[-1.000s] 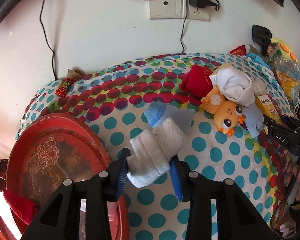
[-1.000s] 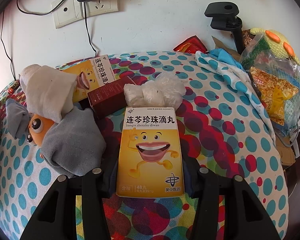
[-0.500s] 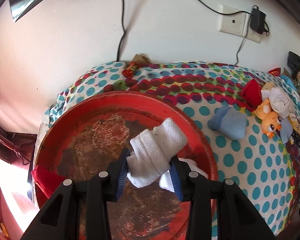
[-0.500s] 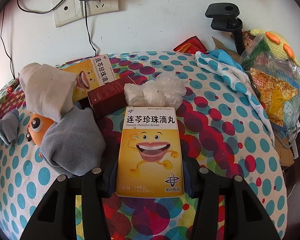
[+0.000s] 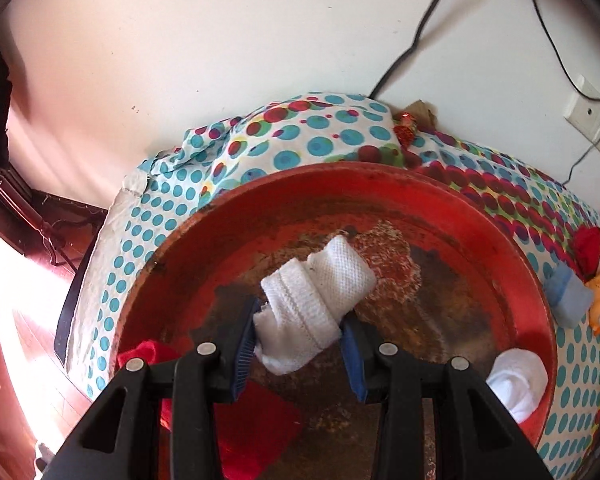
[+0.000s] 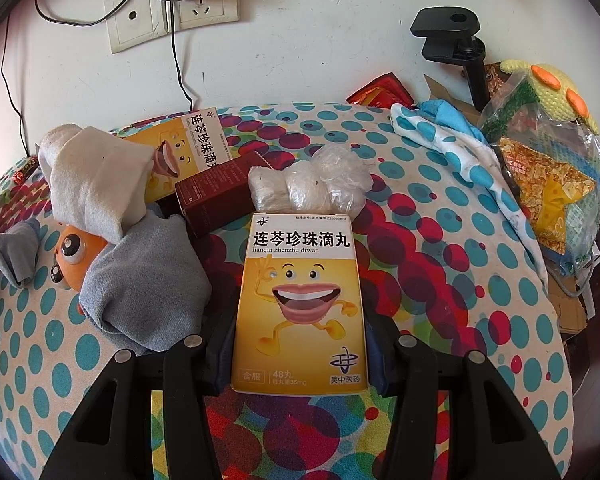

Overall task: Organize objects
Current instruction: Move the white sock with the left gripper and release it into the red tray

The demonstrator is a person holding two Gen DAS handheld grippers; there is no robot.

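While my left gripper [image 5: 300, 340] hangs over the red tray [image 5: 380, 184], I find it clamped on a rolled white sock [image 5: 316, 300], both pads pressing its sides. Within the tray lie a second white sock [image 5: 518, 384] near the right rim and a red cloth [image 5: 256, 432] at the near left. My right gripper [image 6: 298, 344] is closed on a yellow medicine box [image 6: 300, 304], held above the dotted desk cover [image 6: 440, 216]. Beside it rest a grey sock [image 6: 144, 300] and a dark red box [image 6: 216, 200].
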